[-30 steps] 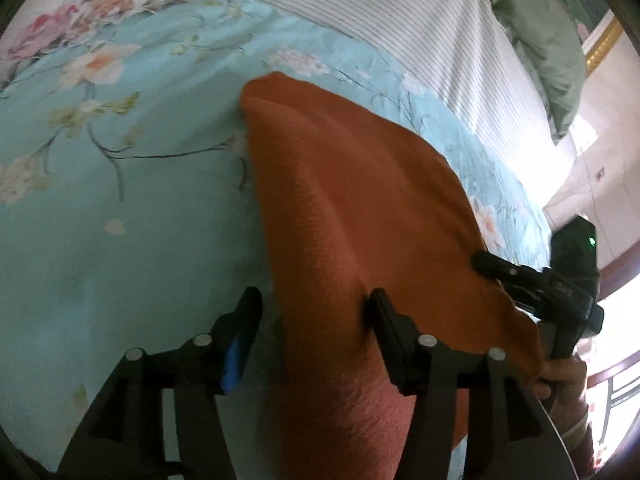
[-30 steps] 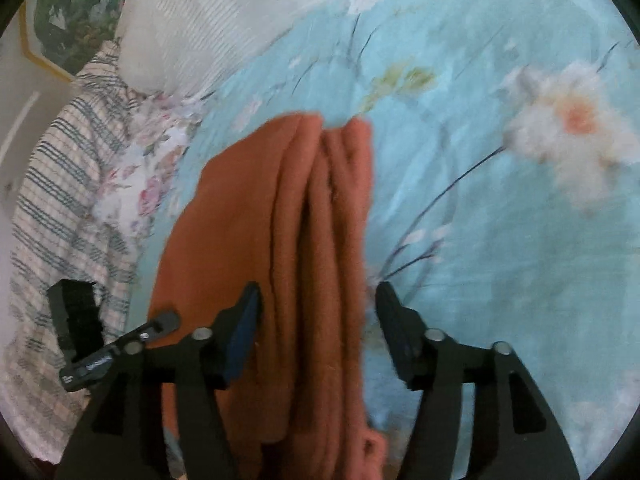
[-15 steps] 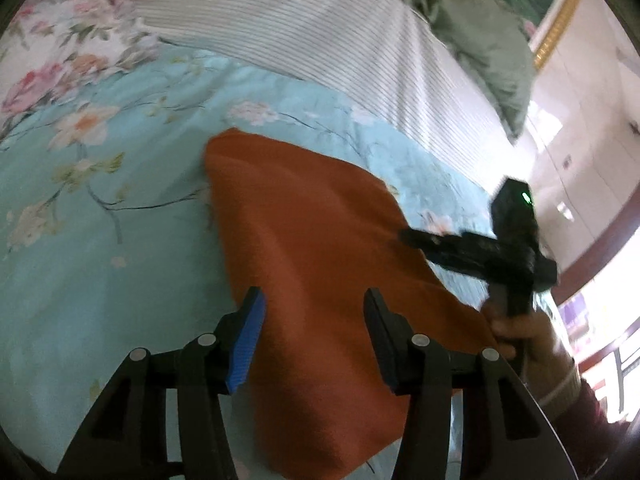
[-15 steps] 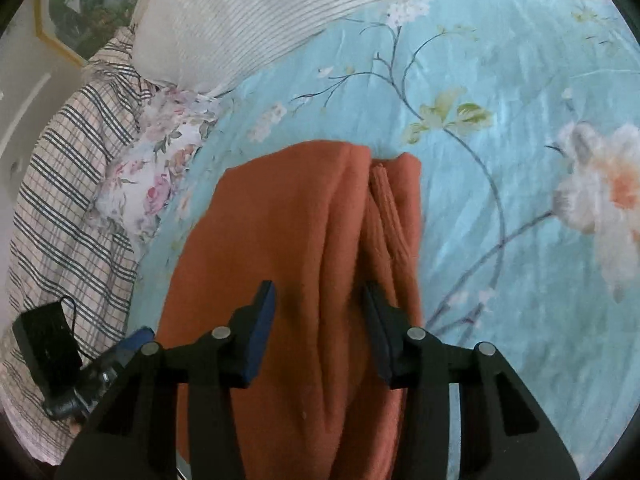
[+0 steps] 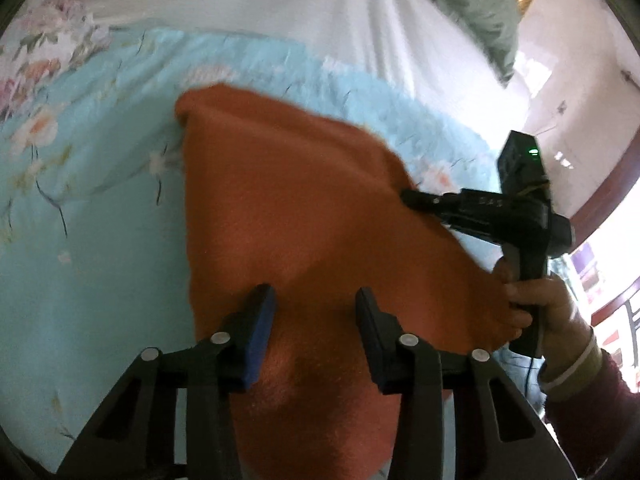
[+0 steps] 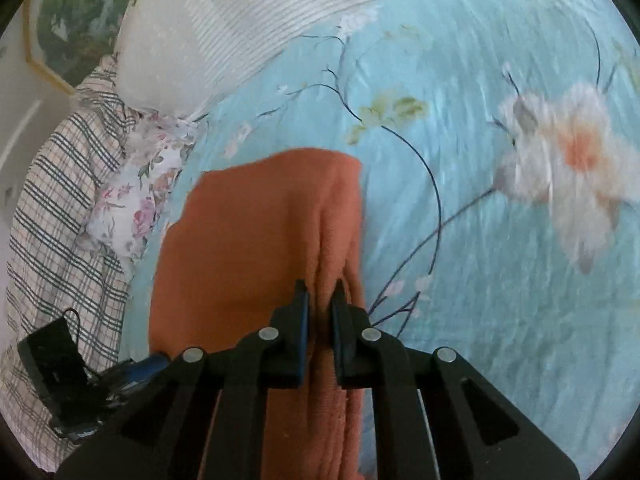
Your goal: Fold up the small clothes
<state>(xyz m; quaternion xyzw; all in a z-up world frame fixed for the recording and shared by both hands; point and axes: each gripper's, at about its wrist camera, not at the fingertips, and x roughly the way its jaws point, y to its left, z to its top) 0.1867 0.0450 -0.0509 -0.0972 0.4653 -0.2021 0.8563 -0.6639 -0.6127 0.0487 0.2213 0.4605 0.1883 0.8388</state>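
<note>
Rust-orange fleece garment [image 5: 304, 216] lies part-folded on a blue floral bedspread [image 5: 92, 272]. At seven o'clock, the left gripper [image 5: 310, 334] straddles the near edge, jaws narrowing, not yet pinching. At three o'clock, the right gripper [image 6: 320, 312] is closing on a raised ridge. Next, probably lift both and fold over.

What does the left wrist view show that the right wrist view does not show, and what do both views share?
Only the left wrist view: a person's hand holding the right hand-held gripper at the cloth's edge, and a green pillow.

Only the right wrist view: a plaid fabric, and the right hand-held gripper's jaws closing on a fold of the cloth.

Both: the orange cloth on the blue floral bedsheet, and the left hand-held gripper, its jaws closing over the cloth.
</note>
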